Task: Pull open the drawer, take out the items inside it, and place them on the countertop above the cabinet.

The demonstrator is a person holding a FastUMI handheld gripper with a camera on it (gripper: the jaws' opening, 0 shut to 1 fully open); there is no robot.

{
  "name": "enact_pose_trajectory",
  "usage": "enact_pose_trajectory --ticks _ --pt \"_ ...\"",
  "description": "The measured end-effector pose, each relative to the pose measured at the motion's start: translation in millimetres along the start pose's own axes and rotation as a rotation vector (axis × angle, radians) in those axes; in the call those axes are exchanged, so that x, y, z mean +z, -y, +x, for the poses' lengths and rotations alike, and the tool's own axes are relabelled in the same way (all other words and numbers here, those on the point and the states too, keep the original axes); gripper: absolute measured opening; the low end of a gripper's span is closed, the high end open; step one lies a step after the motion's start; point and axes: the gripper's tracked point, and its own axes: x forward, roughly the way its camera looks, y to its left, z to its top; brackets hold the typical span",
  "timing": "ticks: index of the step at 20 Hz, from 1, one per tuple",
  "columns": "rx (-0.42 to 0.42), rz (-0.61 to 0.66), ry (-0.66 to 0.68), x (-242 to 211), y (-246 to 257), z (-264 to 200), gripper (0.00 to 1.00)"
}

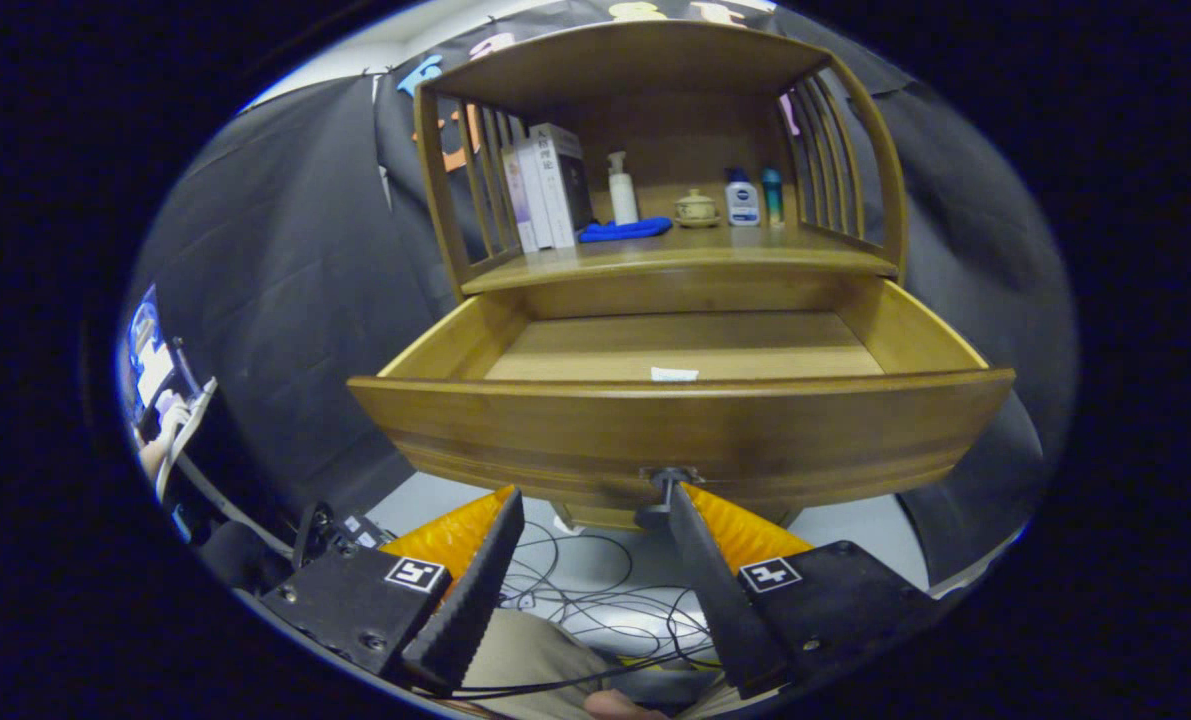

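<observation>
Now drawer [680,430] pulled out toward tongs [595,515], long axis crosswise; tongs spread.

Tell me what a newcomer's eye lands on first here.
The wide, pulled-open wooden drawer, just beyond the open orange-and-black gripper, holds only a small white slip at its front edge. On the wooden countertop above stand white books, a white pump bottle and a blue cloth.

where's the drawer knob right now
In the gripper view, the drawer knob sits low on the open drawer front, touching the right finger of the open tongs.
</observation>
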Motion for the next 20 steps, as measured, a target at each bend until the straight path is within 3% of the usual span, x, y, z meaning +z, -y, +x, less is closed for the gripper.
enact_pose_trajectory --ticks 4,10,11,15,20 --pt "0.061 0.020 -0.052 23 -15 -4 0.93" --pt "0.037 0.053 -0.134 65 -5 14 0.93" --pt "0.070 0.060 -0.141 74 -12 17 0.93" --pt "-0.037 -0.010 -0.176 104 14 36 0.93" --pt "-0.061 0.027 -0.375 95 34 78 0.94"
